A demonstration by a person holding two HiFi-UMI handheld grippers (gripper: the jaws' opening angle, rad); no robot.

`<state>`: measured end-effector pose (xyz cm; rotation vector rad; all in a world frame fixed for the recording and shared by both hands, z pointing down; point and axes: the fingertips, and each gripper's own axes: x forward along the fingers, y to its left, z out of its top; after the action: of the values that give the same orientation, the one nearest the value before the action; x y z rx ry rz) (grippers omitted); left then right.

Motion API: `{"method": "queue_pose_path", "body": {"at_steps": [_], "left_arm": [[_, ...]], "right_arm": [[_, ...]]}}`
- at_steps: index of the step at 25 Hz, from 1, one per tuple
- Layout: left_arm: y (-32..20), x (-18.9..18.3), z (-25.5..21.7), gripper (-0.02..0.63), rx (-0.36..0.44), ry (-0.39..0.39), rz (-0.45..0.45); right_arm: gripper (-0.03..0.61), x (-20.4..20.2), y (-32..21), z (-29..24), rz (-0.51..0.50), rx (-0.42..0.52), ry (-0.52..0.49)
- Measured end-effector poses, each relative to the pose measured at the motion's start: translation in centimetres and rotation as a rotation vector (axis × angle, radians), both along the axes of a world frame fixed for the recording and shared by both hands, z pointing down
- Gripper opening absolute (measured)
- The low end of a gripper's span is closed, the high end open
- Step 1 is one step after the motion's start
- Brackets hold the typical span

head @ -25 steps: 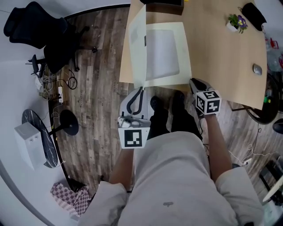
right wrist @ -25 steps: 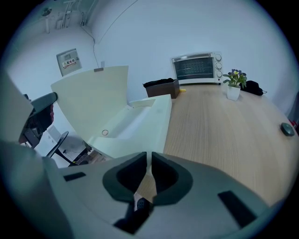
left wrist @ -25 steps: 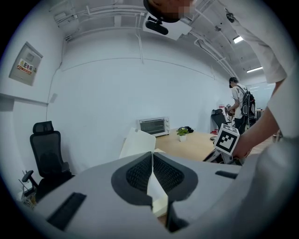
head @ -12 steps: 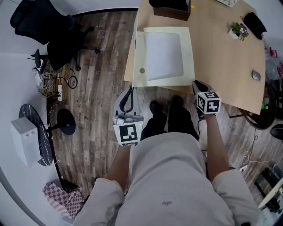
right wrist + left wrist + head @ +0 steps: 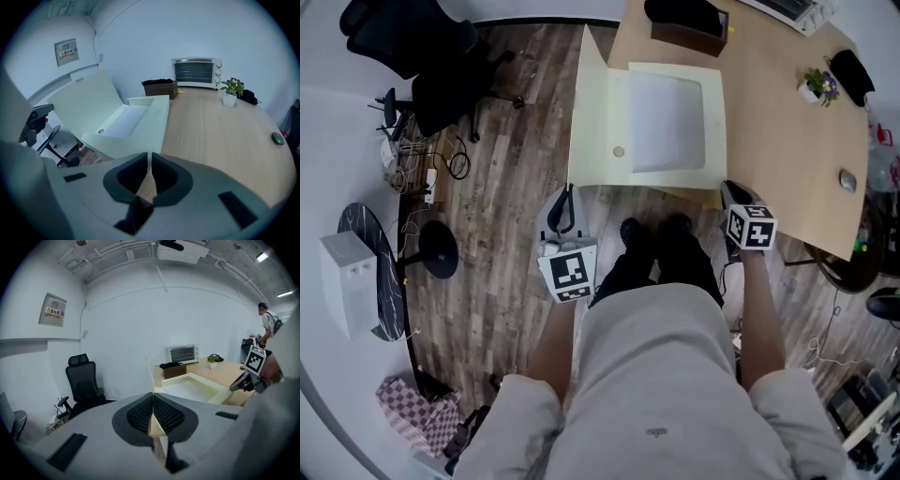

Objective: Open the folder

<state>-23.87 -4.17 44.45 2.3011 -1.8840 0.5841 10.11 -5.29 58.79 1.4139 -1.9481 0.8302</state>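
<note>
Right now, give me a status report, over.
Left gripper shut on cover, lifted open past table edge. Right gripper shut on folder near corner. Nothing blocking.

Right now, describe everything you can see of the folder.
The folder is pale cream, plastic-looking, with a whitish sunken centre, flat on the wooden table's near left corner. Its cover, bearing a round snap, lies open leftward past the table edge. The left gripper pinches the cover, the right gripper the near right corner.

The wooden table (image 5: 778,141) carries the open pale folder (image 5: 666,122), its flap out past the left edge, a black box (image 5: 686,19), a toaster oven (image 5: 196,71), a potted plant (image 5: 818,86), a dark pouch (image 5: 853,70) and a mouse (image 5: 848,180).
</note>
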Motion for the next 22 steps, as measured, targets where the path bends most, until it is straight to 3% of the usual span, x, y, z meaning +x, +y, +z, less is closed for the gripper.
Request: {"method": "queue_pose_path", "body": {"at_steps": [22], "left_arm": [[-0.7,-7.6,5.6,0.008,-0.141,-0.076,-0.182]], "right_arm": [[0.031,0.1,0.0,-0.1,0.004,0.000,0.026]]}}
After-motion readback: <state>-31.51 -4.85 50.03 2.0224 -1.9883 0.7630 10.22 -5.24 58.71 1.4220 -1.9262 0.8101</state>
